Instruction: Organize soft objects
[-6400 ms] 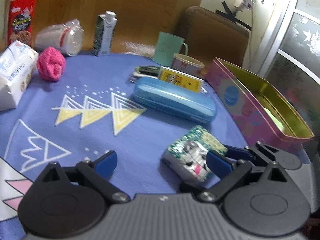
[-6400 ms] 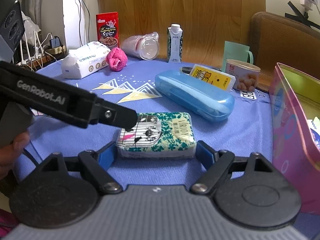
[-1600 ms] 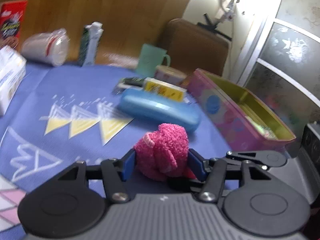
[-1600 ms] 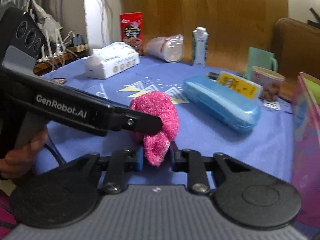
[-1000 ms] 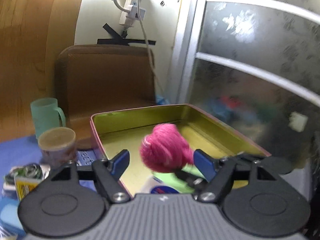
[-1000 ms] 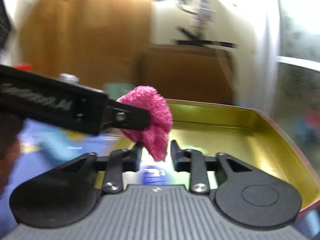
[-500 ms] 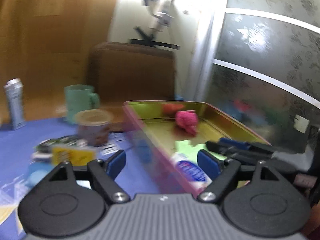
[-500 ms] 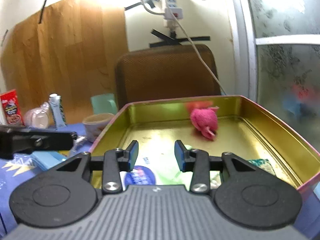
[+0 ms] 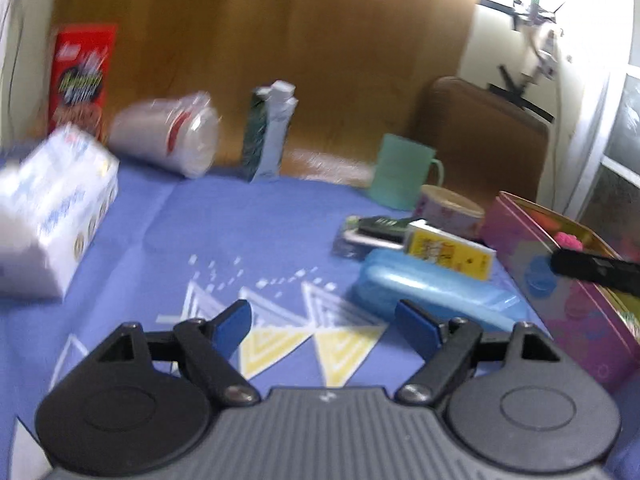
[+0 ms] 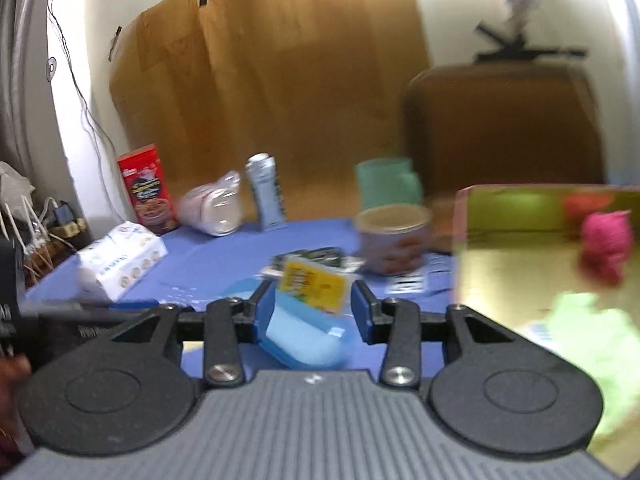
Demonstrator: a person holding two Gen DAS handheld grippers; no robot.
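The pink fluffy ball [image 10: 606, 246] lies inside the pink tin box [image 10: 500, 196] at the right, beside a green soft item [image 10: 588, 328]; it also shows in the left wrist view [image 9: 568, 239] over the tin's wall [image 9: 560, 300]. A white tissue pack [image 9: 52, 208] sits on the blue cloth at the left, also in the right wrist view [image 10: 122, 258]. My left gripper [image 9: 322, 322] is open and empty above the cloth. My right gripper [image 10: 314, 308] is open and empty, over the table left of the tin; its arm [image 9: 596, 266] crosses the tin.
A blue case [image 9: 436, 292], yellow box [image 9: 450, 248], round tub [image 9: 450, 210], green mug [image 9: 404, 176], carton [image 9: 270, 136], stacked cups [image 9: 168, 136] and red box [image 9: 82, 80] stand on the blue cloth [image 9: 240, 232]. A brown chair [image 9: 484, 136] is behind.
Both grippers have swung left, away from the tin, toward the table. The pink ball stays in the tin. The right gripper's jaws have opened wider.
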